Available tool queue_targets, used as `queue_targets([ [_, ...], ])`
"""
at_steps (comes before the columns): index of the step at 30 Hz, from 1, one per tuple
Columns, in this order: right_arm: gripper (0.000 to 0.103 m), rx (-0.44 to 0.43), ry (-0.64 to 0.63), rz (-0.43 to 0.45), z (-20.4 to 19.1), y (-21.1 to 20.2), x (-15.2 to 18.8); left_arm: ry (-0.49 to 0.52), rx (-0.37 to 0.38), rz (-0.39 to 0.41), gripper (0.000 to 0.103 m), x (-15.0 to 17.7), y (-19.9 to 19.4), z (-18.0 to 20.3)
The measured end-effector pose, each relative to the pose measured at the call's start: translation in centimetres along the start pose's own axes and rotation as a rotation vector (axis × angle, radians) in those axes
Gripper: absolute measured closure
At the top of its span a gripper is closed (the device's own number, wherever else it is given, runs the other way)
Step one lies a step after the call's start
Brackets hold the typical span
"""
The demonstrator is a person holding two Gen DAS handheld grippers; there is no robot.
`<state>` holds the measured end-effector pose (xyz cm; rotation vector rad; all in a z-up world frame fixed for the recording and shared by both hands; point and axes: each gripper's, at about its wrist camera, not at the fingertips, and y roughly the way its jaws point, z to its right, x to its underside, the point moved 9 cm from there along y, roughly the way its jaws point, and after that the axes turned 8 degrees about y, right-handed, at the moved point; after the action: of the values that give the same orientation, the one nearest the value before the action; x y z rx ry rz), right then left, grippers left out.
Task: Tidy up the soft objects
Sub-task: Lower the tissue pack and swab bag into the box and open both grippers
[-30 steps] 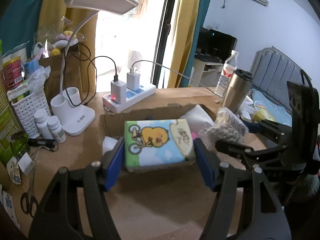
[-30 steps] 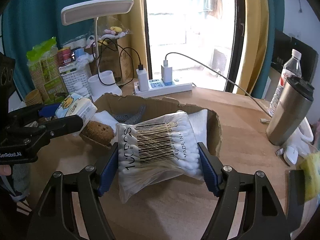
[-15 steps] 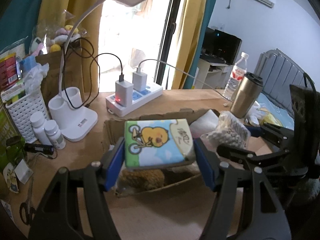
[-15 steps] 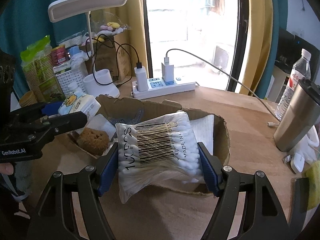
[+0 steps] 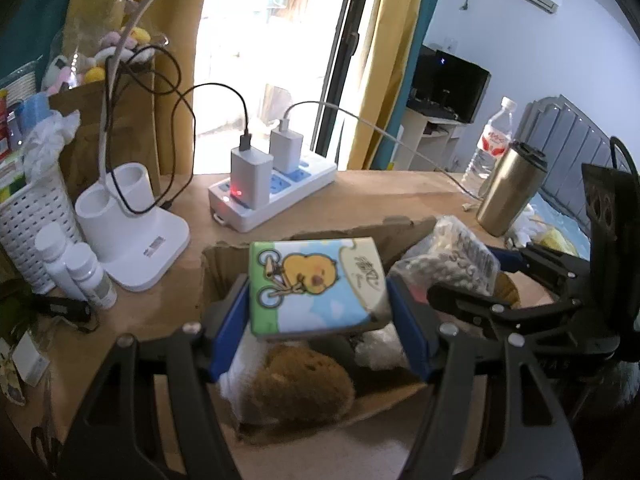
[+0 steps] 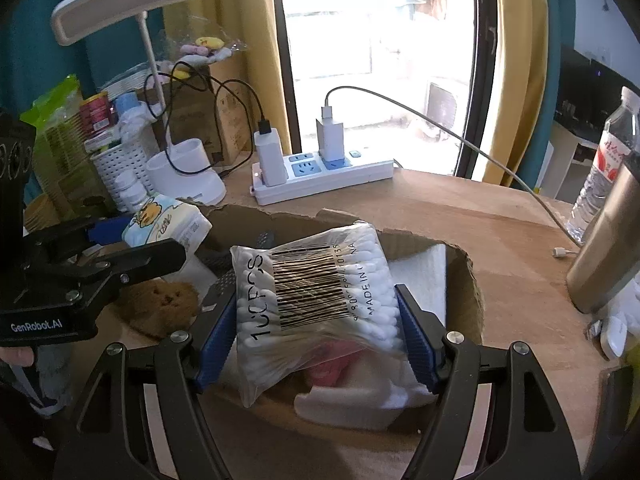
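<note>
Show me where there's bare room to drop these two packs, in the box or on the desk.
Box: open floor is scarce. Brown sponge fills the left, white cloths the right. Bare desk runs between power strip and box rim, across to the steel tumbler. Crowded: the lamp base, bottles and white basket side.

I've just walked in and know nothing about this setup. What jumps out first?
Two packs held over an open cardboard box on the wooden desk: the left hand-held gripper clamps a tissue pack with a cartoon chick, and the right hand-held gripper clamps a bag of cotton swabs. A brown sponge lies inside the box.
</note>
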<state>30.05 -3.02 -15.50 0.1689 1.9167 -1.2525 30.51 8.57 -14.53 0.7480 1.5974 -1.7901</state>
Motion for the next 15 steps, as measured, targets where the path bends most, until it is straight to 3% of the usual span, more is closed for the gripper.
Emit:
queue_targets([
  [15, 0.026, -0.007, 0.037, -0.013, 0.6, 2.5, -0.1, -0.015, -0.012, -0.066, 0.034, 0.8, 3.3, -0.9],
])
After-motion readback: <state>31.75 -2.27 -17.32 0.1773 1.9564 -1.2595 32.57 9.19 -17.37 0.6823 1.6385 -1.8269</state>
